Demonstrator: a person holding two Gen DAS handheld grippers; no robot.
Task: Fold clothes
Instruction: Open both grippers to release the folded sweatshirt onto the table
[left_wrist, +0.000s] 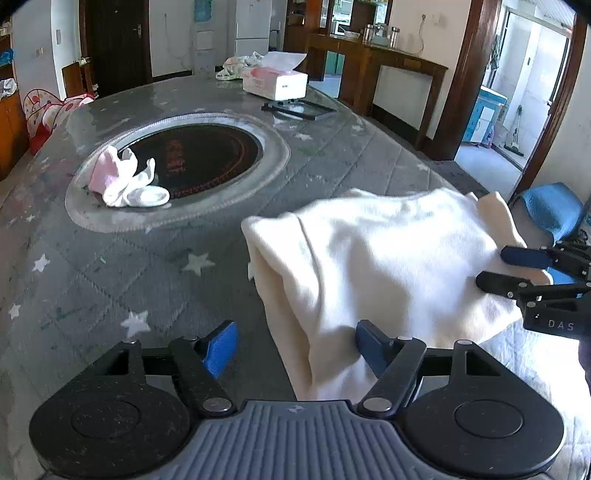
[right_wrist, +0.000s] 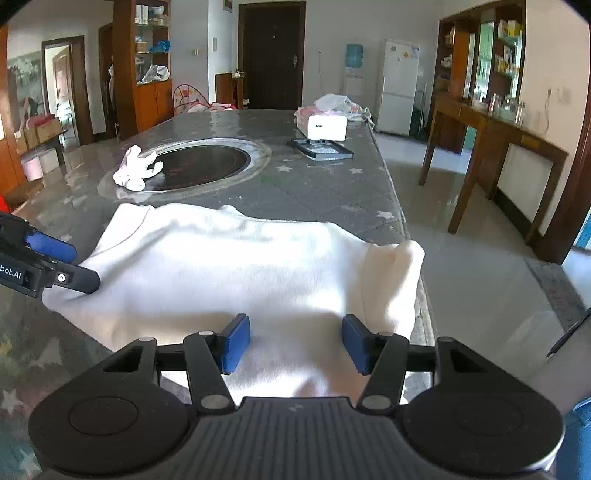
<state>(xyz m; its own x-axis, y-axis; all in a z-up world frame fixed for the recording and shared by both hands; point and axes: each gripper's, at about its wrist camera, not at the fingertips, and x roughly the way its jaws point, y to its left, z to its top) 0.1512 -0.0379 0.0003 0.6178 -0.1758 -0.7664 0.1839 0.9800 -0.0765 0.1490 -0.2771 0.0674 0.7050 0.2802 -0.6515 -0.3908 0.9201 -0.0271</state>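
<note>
A white garment lies folded on the near part of the grey star-patterned table; in the right wrist view it spreads across the near edge, with one folded end at the table's right edge. My left gripper is open, its jaws astride the garment's near left edge; it also shows in the right wrist view. My right gripper is open over the garment's near edge, holding nothing; it also shows in the left wrist view at the garment's right end.
A small pink and white garment lies on the rim of the round inset cooktop. A tissue box, a black tray and a plastic bag sit at the far end. The table's right edge drops to the floor.
</note>
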